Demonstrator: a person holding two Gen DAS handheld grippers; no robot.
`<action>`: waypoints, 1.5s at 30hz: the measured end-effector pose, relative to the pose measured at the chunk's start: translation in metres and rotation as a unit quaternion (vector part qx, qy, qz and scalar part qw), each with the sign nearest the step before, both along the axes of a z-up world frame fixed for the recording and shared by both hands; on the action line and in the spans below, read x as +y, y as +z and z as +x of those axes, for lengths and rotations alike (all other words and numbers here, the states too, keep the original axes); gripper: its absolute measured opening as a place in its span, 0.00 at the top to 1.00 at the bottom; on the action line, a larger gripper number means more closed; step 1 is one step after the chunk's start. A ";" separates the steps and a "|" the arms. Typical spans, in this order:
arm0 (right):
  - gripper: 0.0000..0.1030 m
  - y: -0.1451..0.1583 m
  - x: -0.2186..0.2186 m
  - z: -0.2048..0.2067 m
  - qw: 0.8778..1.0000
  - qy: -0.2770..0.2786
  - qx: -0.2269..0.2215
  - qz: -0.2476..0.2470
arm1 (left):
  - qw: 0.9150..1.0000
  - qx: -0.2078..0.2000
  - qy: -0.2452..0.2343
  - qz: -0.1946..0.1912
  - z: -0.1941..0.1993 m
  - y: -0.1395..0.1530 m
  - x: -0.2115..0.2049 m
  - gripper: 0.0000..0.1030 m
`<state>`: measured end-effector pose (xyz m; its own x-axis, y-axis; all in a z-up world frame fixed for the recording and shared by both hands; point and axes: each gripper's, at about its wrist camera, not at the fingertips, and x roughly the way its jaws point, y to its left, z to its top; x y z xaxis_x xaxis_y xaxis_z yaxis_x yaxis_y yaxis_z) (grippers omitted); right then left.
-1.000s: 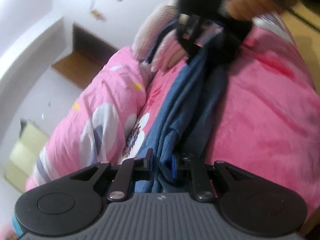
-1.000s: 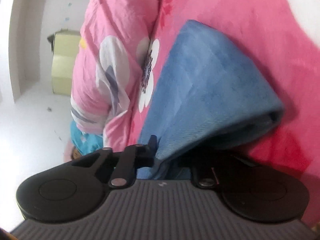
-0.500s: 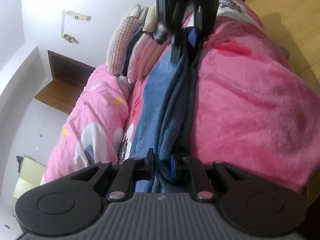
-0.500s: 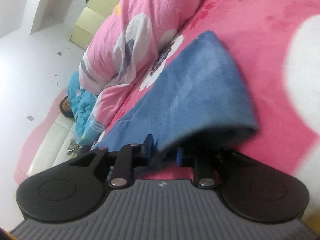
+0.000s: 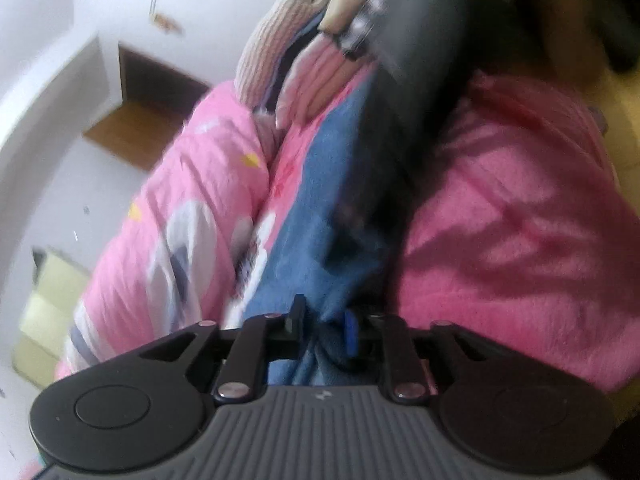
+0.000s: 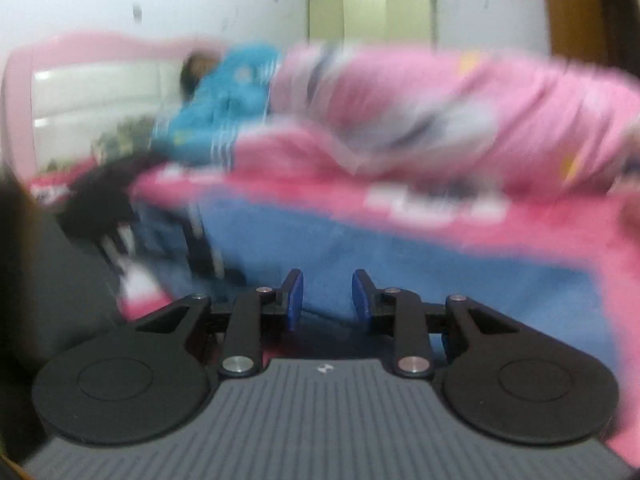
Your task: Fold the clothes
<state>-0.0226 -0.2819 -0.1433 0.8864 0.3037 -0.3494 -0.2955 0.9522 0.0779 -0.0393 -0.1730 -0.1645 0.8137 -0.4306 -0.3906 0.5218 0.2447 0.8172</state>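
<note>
Blue fleece garment (image 5: 320,216) lies lengthwise on a bed covered by a pink blanket (image 5: 520,216), with a pink floral quilt (image 5: 180,216) bunched along one side and a stack of folded clothes (image 5: 316,80) at the far end. Left gripper (image 5: 325,320): its jaws have just been opening and stand slightly apart, with a bunched edge of the garment between them; whether the pads press on the cloth cannot be told through the blur. Right gripper (image 6: 327,298): its jaws have just been opening and stand apart with a clear gap, nothing between them, and the garment (image 6: 400,264) spreads flat on the blanket just ahead of the blue pads (image 6: 295,300). In the left wrist view a dark blurred body, the other gripper seen from behind, crosses the upper frame above the garment. In the right wrist view the quilt (image 6: 420,112) forms a ridge behind the garment, beside a turquoise item (image 6: 224,100) and a pale cabinet (image 6: 368,12) against the wall.
</note>
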 end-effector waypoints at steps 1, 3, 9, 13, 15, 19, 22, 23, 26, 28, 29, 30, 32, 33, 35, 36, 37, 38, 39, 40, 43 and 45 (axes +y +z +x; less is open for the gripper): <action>0.76 -0.016 -0.005 0.004 0.999 -0.003 -0.013 0.032 | 1.000 0.004 0.002 -0.004 0.000 0.002 0.001 0.76; 0.77 -0.018 -0.009 0.006 0.998 -0.005 -0.022 0.053 | 1.000 0.012 0.005 -0.013 0.000 0.006 0.004 0.73; 0.77 -0.021 -0.004 0.003 0.999 -0.009 -0.032 0.035 | 0.996 0.067 0.025 -0.059 -0.010 0.031 0.030 0.67; 0.77 -0.025 0.001 -0.005 0.999 -0.016 -0.042 0.013 | 0.985 0.106 0.069 -0.120 -0.020 0.060 0.068 0.67; 0.76 -0.028 0.005 -0.009 0.999 -0.021 -0.050 -0.001 | 0.971 0.131 0.093 -0.179 -0.010 0.078 0.083 0.67; 0.76 -0.030 0.012 -0.013 0.997 -0.031 -0.062 -0.026 | 0.953 0.134 0.150 -0.229 0.032 0.081 0.090 0.67; 0.76 -0.031 0.017 -0.016 0.996 -0.038 -0.067 -0.041 | 0.934 0.143 0.240 -0.223 0.067 0.061 0.100 0.70; 0.76 -0.031 0.018 -0.017 0.996 -0.040 -0.068 -0.045 | 0.922 0.150 0.274 -0.228 0.076 0.054 0.108 0.69; 0.76 -0.021 0.016 -0.019 0.997 -0.035 -0.053 -0.051 | 0.900 0.172 0.297 -0.268 0.079 0.057 0.126 0.69; 0.75 -0.001 0.011 -0.020 0.998 -0.031 -0.030 -0.036 | 0.900 0.166 0.302 -0.266 0.077 0.059 0.128 0.69; 0.75 0.011 0.008 -0.020 0.999 -0.030 -0.031 -0.025 | 0.900 0.164 0.304 -0.266 0.076 0.059 0.128 0.69; 0.75 0.021 0.006 -0.019 0.998 -0.031 -0.042 -0.022 | 0.900 0.161 0.306 -0.267 0.076 0.058 0.127 0.69; 0.75 0.036 0.005 -0.007 0.995 -0.047 -0.063 -0.054 | 0.899 0.156 0.309 -0.267 0.077 0.058 0.126 0.69; 0.75 0.041 0.004 0.002 0.993 -0.059 -0.068 -0.077 | 0.899 0.155 0.309 -0.268 0.076 0.058 0.125 0.69; 0.75 0.036 -0.014 0.022 0.989 -0.095 -0.042 -0.101 | 0.899 0.154 0.308 -0.268 0.076 0.056 0.125 0.69; 0.76 0.029 -0.029 0.034 0.987 -0.119 -0.016 -0.105 | 0.900 0.154 0.307 -0.269 0.076 0.054 0.126 0.69; 0.77 0.020 -0.044 0.046 0.983 -0.144 0.012 -0.110 | 0.900 0.154 0.306 -0.270 0.076 0.053 0.126 0.69; 0.76 0.004 -0.063 0.056 0.977 -0.175 0.047 -0.115 | 0.900 0.154 0.306 -0.270 0.076 0.053 0.127 0.69; 0.77 -0.007 -0.083 0.056 0.977 -0.184 0.052 -0.096 | 0.900 0.154 0.306 -0.271 0.077 0.052 0.127 0.69; 0.79 -0.004 -0.092 0.054 0.978 -0.187 0.055 -0.079 | 0.900 0.154 0.305 -0.272 0.077 0.052 0.127 0.69; 0.82 0.004 -0.108 0.051 0.975 -0.203 0.058 -0.068 | 0.899 0.154 0.304 -0.274 0.077 0.052 0.128 0.69; 0.81 0.012 -0.108 0.053 0.969 -0.219 0.056 -0.099 | 0.899 0.153 0.304 -0.275 0.077 0.052 0.128 0.69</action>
